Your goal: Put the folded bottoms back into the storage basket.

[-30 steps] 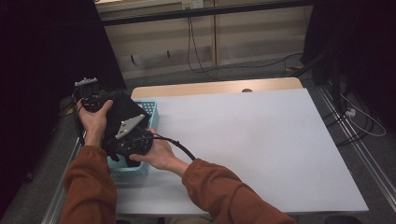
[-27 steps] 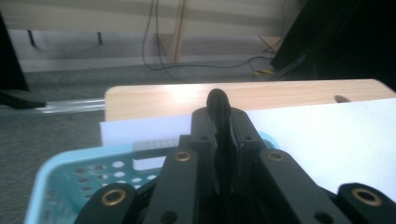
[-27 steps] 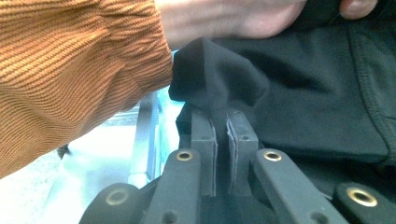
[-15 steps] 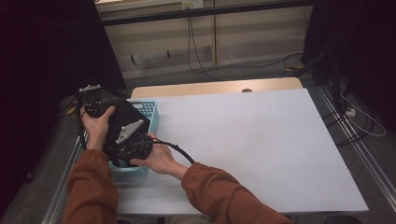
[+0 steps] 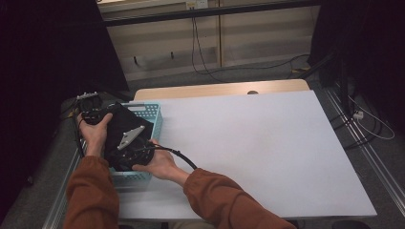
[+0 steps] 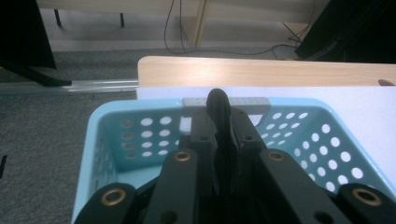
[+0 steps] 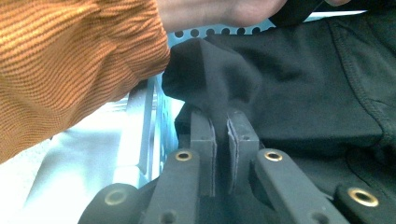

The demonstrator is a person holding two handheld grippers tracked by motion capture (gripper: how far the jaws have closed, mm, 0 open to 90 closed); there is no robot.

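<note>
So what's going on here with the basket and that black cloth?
A person in orange sleeves holds a tool in each hand over a light blue basket at the left edge of the white table. Both tools are shut on a black cloth: the left tool pinches a fold of it above the basket, and the right tool clamps another fold. The cloth hangs bunched over the basket, partly inside it.

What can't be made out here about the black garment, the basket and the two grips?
- Black garment: high view, type and full shape bunched, covered by hands.
- Blue basket: its floor, left gripper view, blocked by the left gripper.
- Right gripper: pads buried in cloth; orange sleeve blocks the rest.
</note>
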